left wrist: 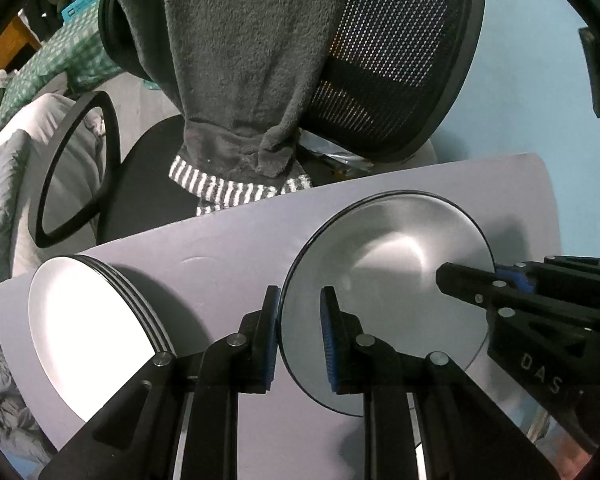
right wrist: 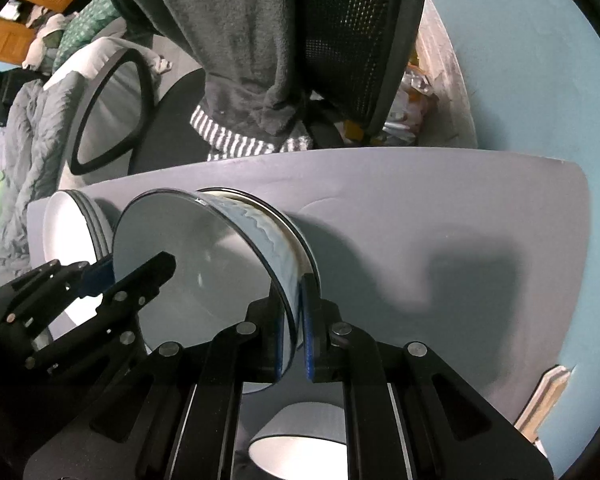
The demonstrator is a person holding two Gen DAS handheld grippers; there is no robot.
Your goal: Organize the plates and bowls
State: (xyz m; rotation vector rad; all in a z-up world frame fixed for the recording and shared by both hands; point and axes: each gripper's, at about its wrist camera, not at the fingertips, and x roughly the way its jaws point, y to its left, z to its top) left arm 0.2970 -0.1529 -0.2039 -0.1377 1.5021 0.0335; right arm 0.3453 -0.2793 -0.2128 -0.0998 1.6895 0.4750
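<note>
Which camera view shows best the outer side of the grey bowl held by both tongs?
The right wrist view: it shows the bowl side-on, with its wavy outer wall. The left wrist view shows only its inside and rim.

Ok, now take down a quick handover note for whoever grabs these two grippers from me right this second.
Left tongs: shut on the grey bowl's near-left rim.
Right tongs: shut on the opposite rim.
Things: the bowl hangs between both, low over the table; a second rim shows just under it, so it may be nesting onto another bowl. Stack of white plates stands to its left. A small bowl sits near the front edge.
Done: plates stacked.
Left: release the grey bowl, then probably stack the small bowl.
</note>
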